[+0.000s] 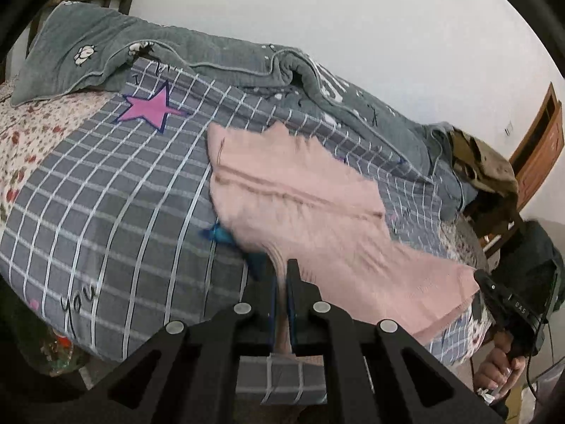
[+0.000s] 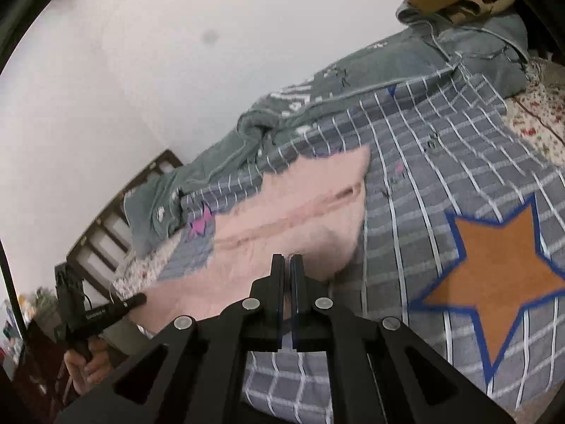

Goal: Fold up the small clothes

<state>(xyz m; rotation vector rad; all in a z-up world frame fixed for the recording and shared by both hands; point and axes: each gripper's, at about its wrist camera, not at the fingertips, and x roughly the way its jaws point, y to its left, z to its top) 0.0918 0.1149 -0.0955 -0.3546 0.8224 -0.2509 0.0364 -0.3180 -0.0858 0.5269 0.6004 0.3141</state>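
I had the left gripper (image 1: 282,272) and right gripper (image 2: 286,265) each clamped on a near corner of the pink garment (image 1: 300,194), draped over the checked bed (image 1: 106,212). It looked soft, light, floppy; corner holds suited it.

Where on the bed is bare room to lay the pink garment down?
Free: the grey checked sheet between the pink star and the near edge, and around the orange star. Crowded: the far side, under the rumpled grey-green quilt.
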